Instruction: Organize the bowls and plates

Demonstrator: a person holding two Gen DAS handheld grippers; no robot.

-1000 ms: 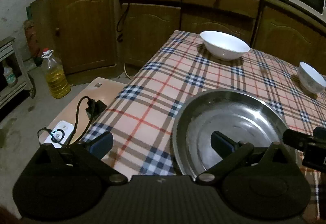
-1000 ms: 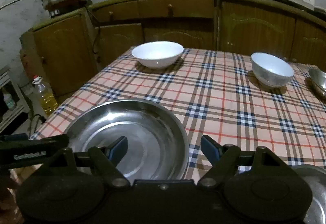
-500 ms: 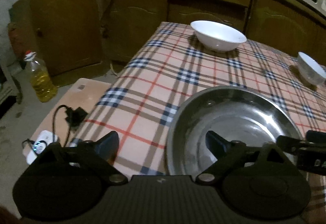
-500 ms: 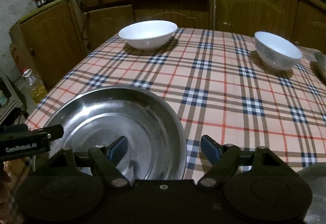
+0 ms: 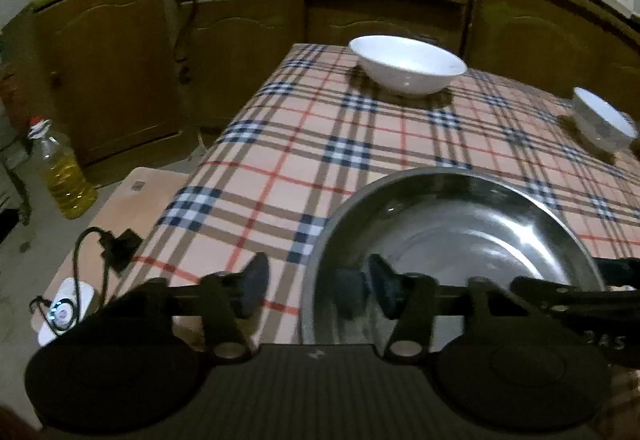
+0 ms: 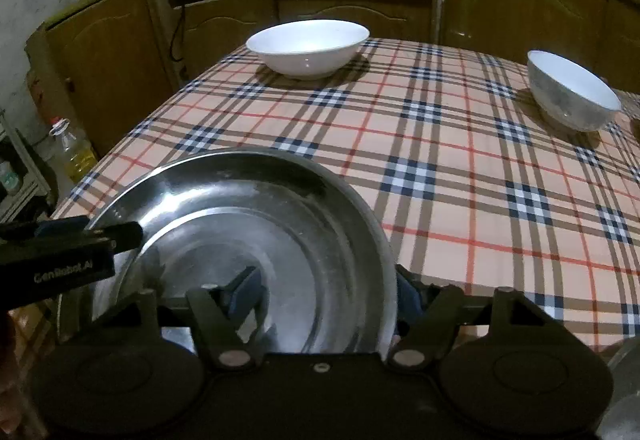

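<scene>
Since a second ago both grippers have come down onto the steel plate (image 5: 460, 240) at the near corner of the plaid tablecloth (image 5: 320, 143). Left gripper (image 5: 316, 288) straddles its left rim, jaws closing; right gripper (image 6: 328, 294) straddles the right rim, jaws closing, pads not yet pressing. Two white bowls (image 6: 308, 45) sit farther back.

Left tool (image 5: 316, 290) closing astride steel plate (image 5: 460, 232) rim, plaid tablecloth (image 5: 320, 143) beneath.
</scene>
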